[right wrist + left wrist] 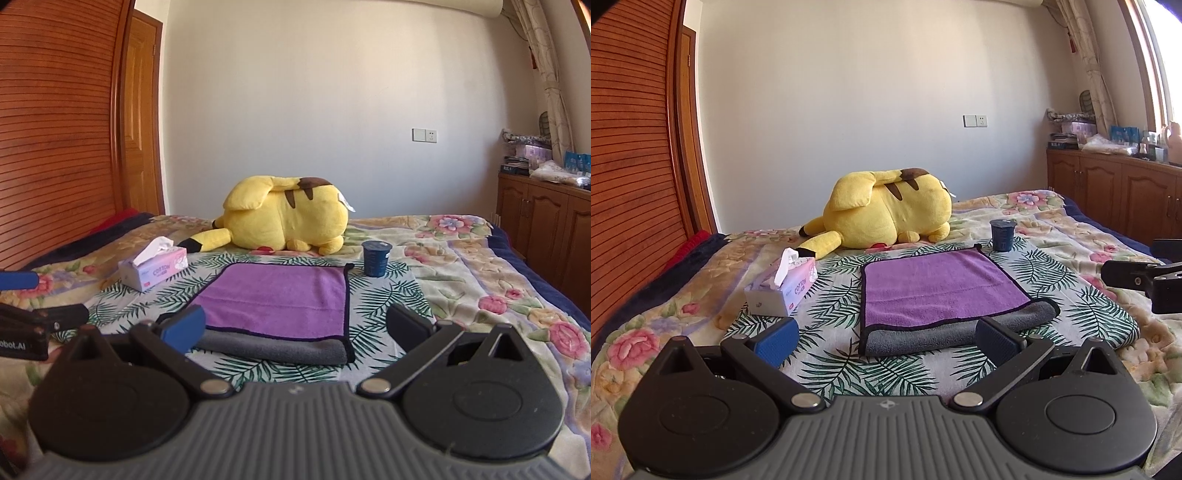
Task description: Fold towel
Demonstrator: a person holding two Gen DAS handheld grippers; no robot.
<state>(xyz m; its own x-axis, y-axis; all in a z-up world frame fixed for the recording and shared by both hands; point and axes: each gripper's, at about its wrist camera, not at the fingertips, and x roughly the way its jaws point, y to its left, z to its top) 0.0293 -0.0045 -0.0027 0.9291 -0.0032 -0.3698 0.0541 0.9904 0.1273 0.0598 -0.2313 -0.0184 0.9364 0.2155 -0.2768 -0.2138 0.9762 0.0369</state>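
Your tissue box (783, 286) reads "COTTON". The plush purple-and-grey towel (945, 295) lies folded on the leaf-print cloth (834, 280), just ahead of your left gripper (886, 339) and right gripper (295, 328); both stand spread wide, holding nothing. A ribbed dark cup (1002, 235) stands behind the towel.

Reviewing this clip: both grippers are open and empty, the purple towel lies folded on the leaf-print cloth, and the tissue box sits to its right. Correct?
Not quite: the tissue box sits left of the purple towel, as both wrist views show; the dark cup is at its right. Left gripper and right gripper are open and empty.
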